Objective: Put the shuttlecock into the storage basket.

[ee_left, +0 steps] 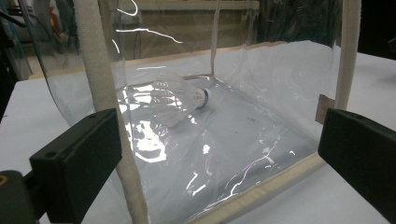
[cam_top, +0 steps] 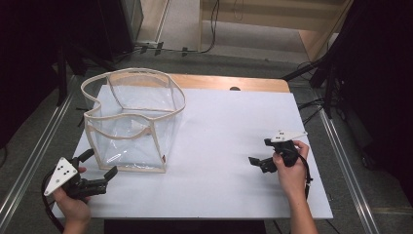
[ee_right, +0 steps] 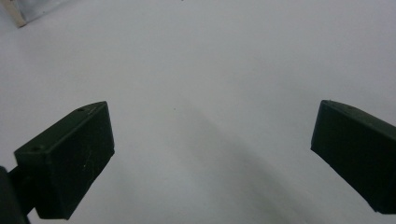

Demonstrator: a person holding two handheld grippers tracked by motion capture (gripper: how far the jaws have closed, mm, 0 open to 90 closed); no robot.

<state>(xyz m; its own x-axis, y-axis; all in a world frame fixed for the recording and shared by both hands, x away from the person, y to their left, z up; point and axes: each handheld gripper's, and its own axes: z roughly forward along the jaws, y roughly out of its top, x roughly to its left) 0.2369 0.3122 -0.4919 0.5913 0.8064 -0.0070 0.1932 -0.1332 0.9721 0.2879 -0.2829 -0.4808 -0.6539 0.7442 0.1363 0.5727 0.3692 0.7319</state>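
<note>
The left gripper (cam_top: 101, 164), jaws spread, points at the clear bag (cam_top: 131, 122), just beside its near corner. A shuttlecock (ee_left: 180, 98) lies inside. At 4 o'clock from the bag, well apart, the right gripper (cam_top: 259, 152) hovers with jaws spread over the white table (cam_top: 229, 141).

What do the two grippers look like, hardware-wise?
Both grippers, left and right, are black, each with two blocky rectangular jaws. Each carries a pale three-cornered plate on top with small dark dots. A black cable trails from the right one. Forearms bare, no sleeves.

no readable text, labels, or numbers
</note>
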